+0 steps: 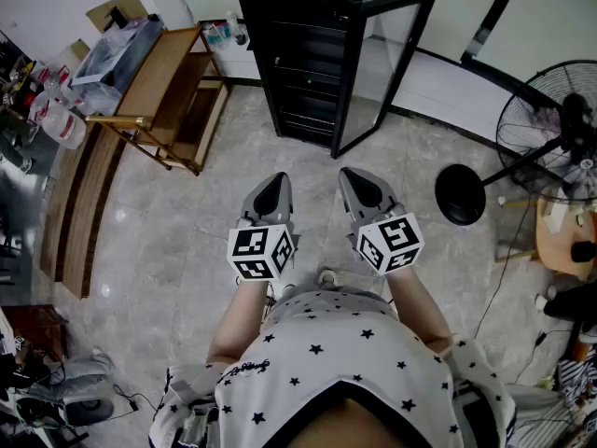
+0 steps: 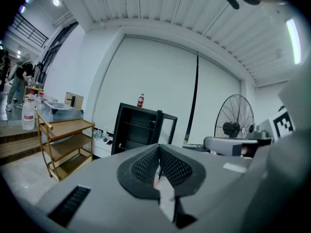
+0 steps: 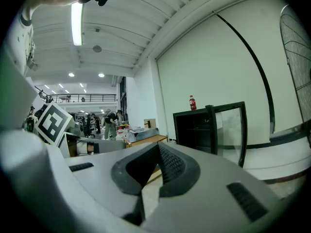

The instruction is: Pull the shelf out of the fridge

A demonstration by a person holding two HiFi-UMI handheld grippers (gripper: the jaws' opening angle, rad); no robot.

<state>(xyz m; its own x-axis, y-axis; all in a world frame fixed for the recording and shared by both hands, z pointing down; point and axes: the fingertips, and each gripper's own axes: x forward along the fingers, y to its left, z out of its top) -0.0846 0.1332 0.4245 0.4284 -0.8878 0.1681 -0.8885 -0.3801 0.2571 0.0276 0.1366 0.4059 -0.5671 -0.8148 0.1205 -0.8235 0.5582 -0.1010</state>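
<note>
While fridge [image 1: 303, 63] stands upright, door [image 1: 382, 68] swung open, shelves [image 1: 300, 90] level inside.

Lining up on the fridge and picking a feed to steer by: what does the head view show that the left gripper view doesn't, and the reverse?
Only the head view: the left gripper with its marker cube, the fan's black base, the person's star-print shirt. Only the left gripper view: the ceiling lights, and that gripper's mesh pads pressed together with nothing between. Both: the black fridge with its glass door open, the wooden cart, the fan's caged head.
</note>
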